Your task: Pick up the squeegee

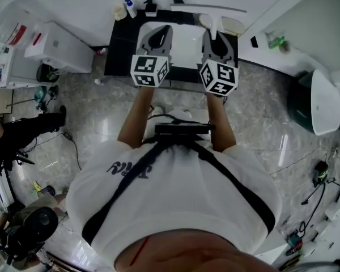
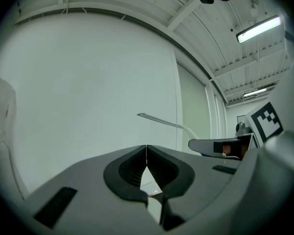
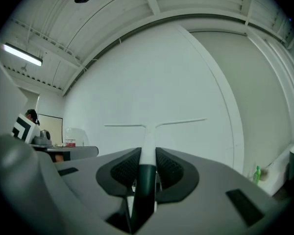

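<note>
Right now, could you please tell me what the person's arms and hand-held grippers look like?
The left hand-held gripper and right hand-held gripper each have a smooth grey body with black ribbed jaw pads. Each carries a white cube with black square markers. The forearms are bare below the short sleeves of a white T-shirt crossed by black harness straps.

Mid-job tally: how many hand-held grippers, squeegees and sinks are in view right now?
Hand-held grippers: 2 (left hand-held gripper, right hand-held gripper)
Squeegee: 1
Sink: 1
Total: 4
</note>
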A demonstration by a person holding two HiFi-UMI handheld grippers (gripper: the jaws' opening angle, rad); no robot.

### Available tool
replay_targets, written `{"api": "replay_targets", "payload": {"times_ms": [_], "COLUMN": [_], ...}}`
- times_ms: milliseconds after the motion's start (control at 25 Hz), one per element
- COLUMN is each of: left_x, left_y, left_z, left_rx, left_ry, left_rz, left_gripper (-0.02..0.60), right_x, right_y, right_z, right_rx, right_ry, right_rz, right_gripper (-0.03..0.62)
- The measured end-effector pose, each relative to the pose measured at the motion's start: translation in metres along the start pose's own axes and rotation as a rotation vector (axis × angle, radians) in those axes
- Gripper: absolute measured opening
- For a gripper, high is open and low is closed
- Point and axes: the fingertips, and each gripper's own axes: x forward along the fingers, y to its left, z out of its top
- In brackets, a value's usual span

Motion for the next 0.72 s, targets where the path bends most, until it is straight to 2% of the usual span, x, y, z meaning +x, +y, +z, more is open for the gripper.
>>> {"api": "replay_targets", "payload": {"times_ms": [360, 720], "left_x": [-0.025, -0.034], "left_y": [0.030, 0.040], "left_z": [0.011, 0.013], "left_rx": [0.006, -0.001], "left_ry": [-0.021, -0.018], "left_rz": [0.071, 0.088], "left_gripper": [0.009, 0.009], "right_x": [0.011, 0.015], "right_y": [0.037, 0.047], "right_z": [0.000, -0.002], "right_rx": [0.002, -0.019], "right_ry": [0.000, 0.016], "right_rz": [0.069, 0.074], "right_gripper": [0.100, 0.100]}}
